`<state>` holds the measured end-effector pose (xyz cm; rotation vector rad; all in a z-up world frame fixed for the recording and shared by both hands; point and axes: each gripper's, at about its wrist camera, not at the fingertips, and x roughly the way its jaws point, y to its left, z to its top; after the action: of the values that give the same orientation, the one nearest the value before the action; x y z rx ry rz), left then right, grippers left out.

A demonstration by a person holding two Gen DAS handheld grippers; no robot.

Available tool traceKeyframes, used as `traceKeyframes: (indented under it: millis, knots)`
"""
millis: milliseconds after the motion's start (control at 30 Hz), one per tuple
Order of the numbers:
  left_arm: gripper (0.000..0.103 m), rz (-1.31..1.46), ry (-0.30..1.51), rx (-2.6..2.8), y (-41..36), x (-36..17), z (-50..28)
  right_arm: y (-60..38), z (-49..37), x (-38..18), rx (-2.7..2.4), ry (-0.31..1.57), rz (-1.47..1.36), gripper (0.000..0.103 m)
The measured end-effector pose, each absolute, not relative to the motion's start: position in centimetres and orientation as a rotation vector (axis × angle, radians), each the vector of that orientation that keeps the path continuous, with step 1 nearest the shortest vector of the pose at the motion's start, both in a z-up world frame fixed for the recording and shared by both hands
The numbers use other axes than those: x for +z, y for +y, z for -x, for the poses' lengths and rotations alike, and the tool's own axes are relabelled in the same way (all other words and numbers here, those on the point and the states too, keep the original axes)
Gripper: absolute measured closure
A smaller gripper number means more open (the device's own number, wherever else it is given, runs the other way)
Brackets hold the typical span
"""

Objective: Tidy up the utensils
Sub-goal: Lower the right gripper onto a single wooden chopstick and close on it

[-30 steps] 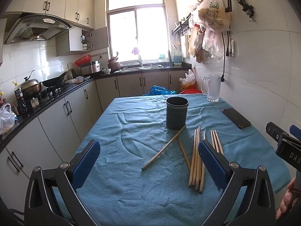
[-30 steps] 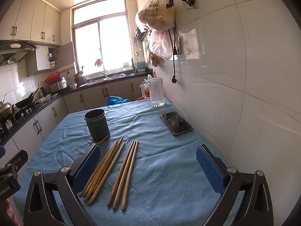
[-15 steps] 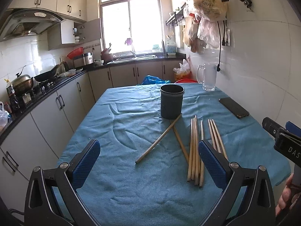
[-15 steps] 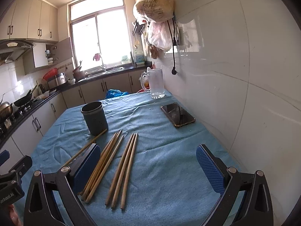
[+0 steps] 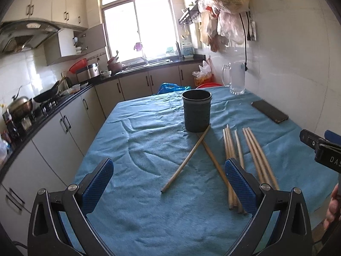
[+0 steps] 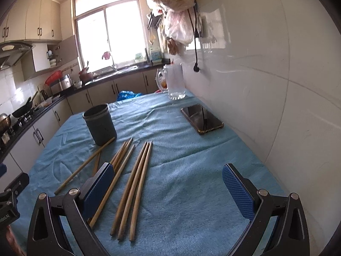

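Moved closer over the last second: chopsticks (image 5: 185, 160) and dark holder (image 5: 197, 113) now loom larger. Left claw (image 5: 169, 183) and right claw (image 6: 168, 186) both released, empty; approach only, nothing sorted yet.

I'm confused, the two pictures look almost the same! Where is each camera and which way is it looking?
Left wrist: on the left gripper, looking along the table toward the window; its open blue fingers and the right gripper's edge show.
Right wrist: on the right gripper, nearer the tiled wall, same direction; open fingers show.
Shared: the dark cup, chopsticks, phone, glass mug.
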<state>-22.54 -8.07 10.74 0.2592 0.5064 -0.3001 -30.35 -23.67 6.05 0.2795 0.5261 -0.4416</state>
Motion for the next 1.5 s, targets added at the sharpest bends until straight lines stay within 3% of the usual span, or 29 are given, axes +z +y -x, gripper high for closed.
traceKeyframes:
  millis: [300,433,500,567,700,800,833,867,1000,1100,1167,1400,1500]
  knots:
    - [0.000,-0.355,0.631,-0.393,-9.3,8.6,16.4,-24.5,26.6,3.1,-0.366,0.673,-0.284,0.002]
    - [0.004,-0.388,0.715,-0.444,-10.4,6.5,13.9,-23.8,24.7,2.0,-0.307,0.749,-0.240,0.020]
    - [0.013,-0.393,0.764,-0.465,-11.0,5.6,12.7,-23.4,24.0,1.5,-0.288,0.782,-0.219,0.029]
    - [0.027,-0.385,0.816,-0.482,-11.4,4.7,11.6,-23.2,23.4,1.1,-0.270,0.816,-0.206,0.045]
    - [0.036,-0.376,0.886,-0.508,-11.9,3.5,10.3,-22.8,22.6,0.1,-0.265,0.880,-0.171,0.058]
    - [0.061,-0.387,0.934,-0.517,-12.4,2.5,9.8,-22.8,22.4,-0.3,-0.266,0.905,-0.171,0.064]
    - [0.077,-0.387,0.957,-0.518,-12.6,2.1,9.6,-22.9,22.4,-0.4,-0.261,0.902,-0.176,0.064]
    - [0.087,-0.383,0.983,-0.517,-12.7,1.7,9.6,-22.9,22.4,-0.4,-0.254,0.902,-0.177,0.064]
    - [0.091,-0.324,1.018,-0.513,-12.4,1.8,9.6,-22.8,21.9,-0.5,-0.213,0.911,-0.199,0.069]
    - [0.092,-0.216,1.090,-0.522,-11.6,1.8,9.5,-22.9,21.5,-0.9,-0.186,0.919,-0.226,0.081]
    - [0.092,-0.168,1.130,-0.528,-11.1,1.9,9.8,-23.1,21.5,-0.9,-0.189,0.926,-0.232,0.095]
    - [0.094,-0.088,1.236,-0.504,-9.2,2.4,11.5,-26.7,22.9,-0.8,-0.233,0.966,-0.332,0.094]
    - [0.087,-0.118,1.207,-0.501,-9.6,3.4,11.7,-27.8,22.9,-0.7,-0.209,0.982,-0.352,0.084]
